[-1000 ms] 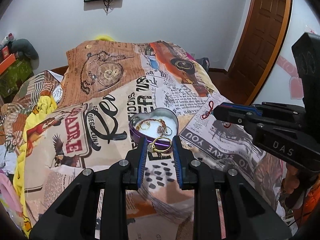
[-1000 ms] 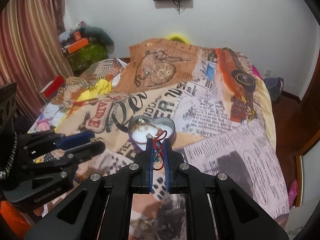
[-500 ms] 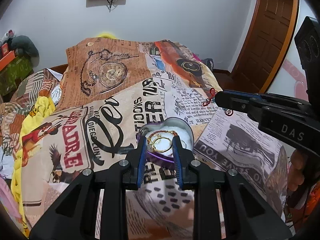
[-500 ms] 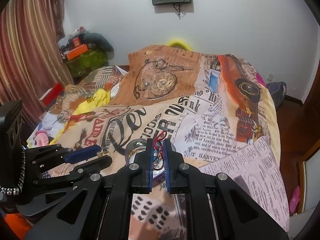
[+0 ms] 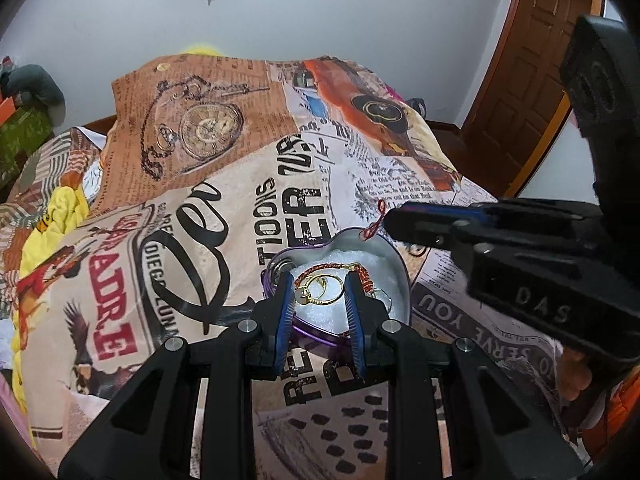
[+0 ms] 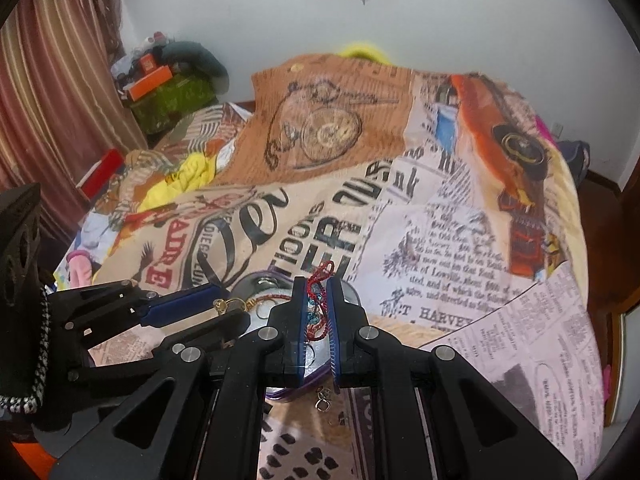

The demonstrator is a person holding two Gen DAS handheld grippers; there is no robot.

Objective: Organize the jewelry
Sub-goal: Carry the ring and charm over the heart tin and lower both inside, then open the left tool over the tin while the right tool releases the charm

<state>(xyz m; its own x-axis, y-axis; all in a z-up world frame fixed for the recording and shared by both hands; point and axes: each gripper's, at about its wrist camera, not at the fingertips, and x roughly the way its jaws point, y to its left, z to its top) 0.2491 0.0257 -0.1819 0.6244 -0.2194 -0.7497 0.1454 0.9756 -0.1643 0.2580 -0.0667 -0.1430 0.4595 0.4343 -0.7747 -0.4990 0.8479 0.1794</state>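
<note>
Gold ring (image 5: 320, 291) between left tool (image 5: 319, 285) fingers

Gold ring (image 5: 320, 292), red cord bracelet (image 6: 318, 312), purple-rimmed tin (image 5: 384, 256), newsprint-patterned blanket (image 5: 240, 208).

Matt plastic tools working over shiny metal jewelry on printed cloth

The left gripper (image 5: 320, 300) is showing matt black plastic arms and ribbed blue pads, its jaws holding a glossy gold metal ring (image 5: 322, 293) above the heart-shaped tin (image 5: 394, 264), whose smooth metal wall is gleaming around a grainy white lining. The right gripper (image 6: 318, 308), of like plastic, is pinching a braided red cord bracelet (image 6: 318, 280). The bedspread (image 5: 200, 240) is lying as soft matt cloth; at two o'clock the door (image 5: 532, 60) is shining as polished wood.
</note>
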